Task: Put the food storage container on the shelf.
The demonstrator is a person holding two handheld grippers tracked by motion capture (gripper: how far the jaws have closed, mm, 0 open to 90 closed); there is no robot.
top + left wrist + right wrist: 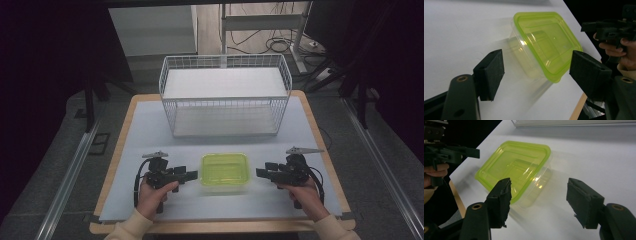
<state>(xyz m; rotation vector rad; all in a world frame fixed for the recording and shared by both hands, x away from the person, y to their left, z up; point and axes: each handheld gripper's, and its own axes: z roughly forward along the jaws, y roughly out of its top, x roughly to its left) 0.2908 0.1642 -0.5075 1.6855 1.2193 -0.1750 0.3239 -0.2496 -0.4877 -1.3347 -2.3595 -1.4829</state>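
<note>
Two open grippers, left [192, 175] and right [262, 173], flank the lidded box [224, 171] near the bench's front edge, neither touching it.

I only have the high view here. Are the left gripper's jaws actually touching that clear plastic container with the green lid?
Observer: No. In the left gripper view the left gripper stands open, and the clear plastic container with the green lid lies beyond its pads, untouched.
Operator: And the right one?
Observer: The right gripper is open too; its left pad overlaps the lid's near edge in its own view, but whether it touches I cannot tell.
Operator: Anything inside the container?
Observer: Through the see-through lid it looks empty in both gripper views.
</note>
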